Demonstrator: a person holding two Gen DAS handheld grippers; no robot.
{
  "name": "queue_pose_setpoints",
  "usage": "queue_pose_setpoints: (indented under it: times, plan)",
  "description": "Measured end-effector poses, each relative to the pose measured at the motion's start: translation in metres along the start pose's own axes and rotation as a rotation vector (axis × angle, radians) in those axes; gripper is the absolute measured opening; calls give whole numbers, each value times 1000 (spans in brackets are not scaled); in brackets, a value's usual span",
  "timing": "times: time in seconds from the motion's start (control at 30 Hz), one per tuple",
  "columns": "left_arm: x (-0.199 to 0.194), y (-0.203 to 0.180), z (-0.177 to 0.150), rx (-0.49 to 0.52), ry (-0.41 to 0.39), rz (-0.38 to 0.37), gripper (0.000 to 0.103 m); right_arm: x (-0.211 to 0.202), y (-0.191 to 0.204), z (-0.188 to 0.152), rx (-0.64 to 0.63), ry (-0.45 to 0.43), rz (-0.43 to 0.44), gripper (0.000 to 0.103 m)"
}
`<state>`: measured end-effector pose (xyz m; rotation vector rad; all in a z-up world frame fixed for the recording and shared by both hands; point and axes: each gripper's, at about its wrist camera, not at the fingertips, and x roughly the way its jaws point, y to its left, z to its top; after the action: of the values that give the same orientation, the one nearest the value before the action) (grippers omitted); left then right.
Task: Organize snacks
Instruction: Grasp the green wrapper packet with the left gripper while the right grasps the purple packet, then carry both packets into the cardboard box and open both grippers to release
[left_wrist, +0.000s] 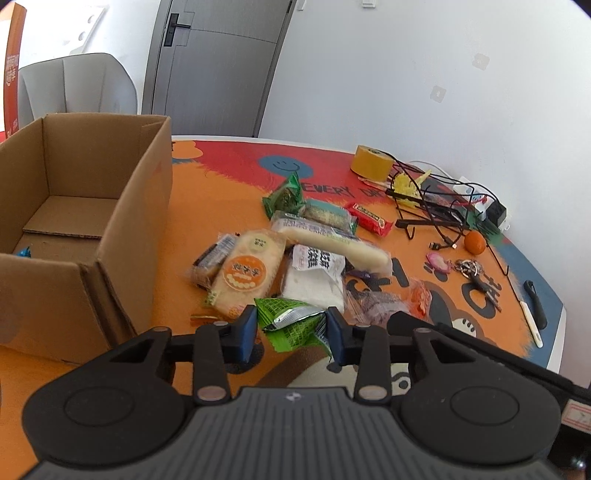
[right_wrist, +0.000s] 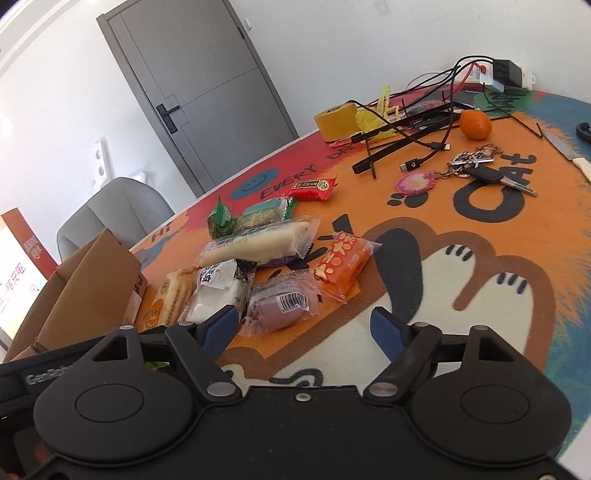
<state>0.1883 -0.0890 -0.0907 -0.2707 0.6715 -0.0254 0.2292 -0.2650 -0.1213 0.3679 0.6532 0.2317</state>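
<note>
My left gripper (left_wrist: 291, 328) is shut on a green snack packet (left_wrist: 291, 325), its blue pads pressing both sides. An open cardboard box (left_wrist: 122, 229) stands to its left, with a small blue thing in its near corner. A pile of snacks lies ahead: a round-label cracker pack (left_wrist: 247, 273), a white cake packet (left_wrist: 317, 273), a long white roll cake (left_wrist: 332, 240), a green triangular packet (left_wrist: 286, 197) and a red bar (left_wrist: 371, 218). My right gripper (right_wrist: 304, 328) is open and empty, just before a purple cake packet (right_wrist: 284, 304) and an orange packet (right_wrist: 343, 264).
The round table wears an orange cartoon mat (right_wrist: 424, 258). At the far right lie a tape roll (left_wrist: 371, 160), tangled black cables (left_wrist: 436, 206), a power strip (right_wrist: 502, 74), a tangerine (right_wrist: 475, 124), keys (right_wrist: 476, 166) and a knife (right_wrist: 565, 151). A grey chair (left_wrist: 77, 85) stands behind the box.
</note>
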Motion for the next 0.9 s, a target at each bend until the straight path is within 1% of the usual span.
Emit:
queue_pose_setpoints:
  times: [0.17,0.37,0.4,0.43,0.47,0.5,0.6,0.9]
  plan:
    - [-7,5,8,-11,-28,-15,38,12,10,4,-5,10,8,76]
    - [-8,10,14,-27,-48,2,38,22,19,7,-26,6,-7,76]
    - [-7,11,14,-28,-49,2,38,24,21,6,-40,5,-13,69]
    - [-6,11,14,-28,-49,6,38,24,22,5,-54,0,-22,51]
    - [-5,10,14,-27,-48,7,38,25,23,4,-68,-2,-41,47]
    - [-5,10,14,-27,-46,6,38,24,21,4,-77,-4,-41,40]
    - [-7,11,13,-28,-48,3,38,18,13,4,-39,13,8,38]
    - [-30,5,12,-15,-91,-9,38,-9,3,-4,-7,-24,35,36]
